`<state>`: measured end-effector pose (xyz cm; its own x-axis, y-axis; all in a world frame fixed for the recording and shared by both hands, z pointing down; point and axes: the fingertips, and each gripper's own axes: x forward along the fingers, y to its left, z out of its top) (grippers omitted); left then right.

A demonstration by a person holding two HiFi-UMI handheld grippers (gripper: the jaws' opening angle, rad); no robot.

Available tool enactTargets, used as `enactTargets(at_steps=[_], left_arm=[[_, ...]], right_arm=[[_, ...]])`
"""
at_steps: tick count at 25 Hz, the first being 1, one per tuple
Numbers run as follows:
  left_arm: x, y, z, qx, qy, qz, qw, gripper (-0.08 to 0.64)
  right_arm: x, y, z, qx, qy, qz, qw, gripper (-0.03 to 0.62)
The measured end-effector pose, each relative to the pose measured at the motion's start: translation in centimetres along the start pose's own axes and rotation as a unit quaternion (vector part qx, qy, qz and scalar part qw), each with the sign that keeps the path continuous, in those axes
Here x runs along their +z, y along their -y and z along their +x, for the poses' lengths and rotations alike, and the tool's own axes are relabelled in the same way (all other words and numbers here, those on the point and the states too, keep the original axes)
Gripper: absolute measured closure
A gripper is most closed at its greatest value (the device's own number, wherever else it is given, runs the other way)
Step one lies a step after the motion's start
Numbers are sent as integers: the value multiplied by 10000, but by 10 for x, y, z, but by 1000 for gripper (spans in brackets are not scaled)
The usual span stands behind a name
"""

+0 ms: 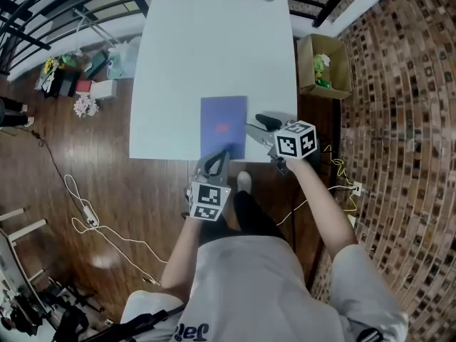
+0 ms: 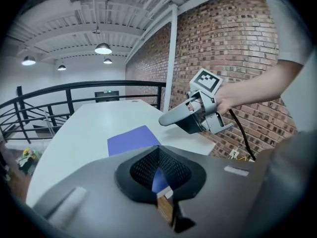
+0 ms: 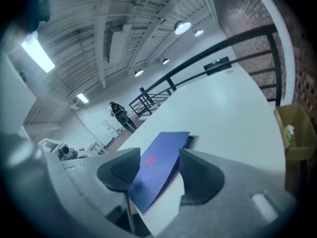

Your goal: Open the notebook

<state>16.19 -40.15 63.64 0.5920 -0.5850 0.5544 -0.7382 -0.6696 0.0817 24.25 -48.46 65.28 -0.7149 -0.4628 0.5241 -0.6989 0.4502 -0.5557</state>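
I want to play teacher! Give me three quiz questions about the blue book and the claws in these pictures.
1. True or false: the notebook lies closed on the white table.
2. What colour is the notebook's cover? A. red B. blue C. green
3. Fill in the gap: the right claw has its jaws ____, gripping nothing.

Key: 1 true. 2 B. 3 apart.
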Motion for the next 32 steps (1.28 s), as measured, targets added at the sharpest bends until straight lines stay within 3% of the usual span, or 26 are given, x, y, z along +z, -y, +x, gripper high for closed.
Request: enactTargets(at_steps=[6, 11, 14, 17, 20, 32], left_arm=[[-5, -10, 2, 126, 20, -142, 9998, 541], [-9, -14, 5, 229, 39, -250, 9994, 543], [-9, -16, 4, 274, 59, -287, 9992, 542], [-12, -15, 3, 290, 44, -309, 9991, 543], [-8, -16, 1, 327, 88, -306, 9990, 541], [34, -31, -34, 682, 697, -404, 9944, 541]], right_arm=[[-17, 19, 32, -9, -582, 732, 9956, 367], [-25, 17, 46, -70, -825, 638, 9945, 381], [-27, 16, 50, -97, -936, 578, 9939, 422], [-23, 16, 46, -113, -853, 636, 9943, 478], [-9, 5, 38, 145, -607, 734, 9954, 548], [46, -69, 47, 976, -326, 262, 9943, 561]])
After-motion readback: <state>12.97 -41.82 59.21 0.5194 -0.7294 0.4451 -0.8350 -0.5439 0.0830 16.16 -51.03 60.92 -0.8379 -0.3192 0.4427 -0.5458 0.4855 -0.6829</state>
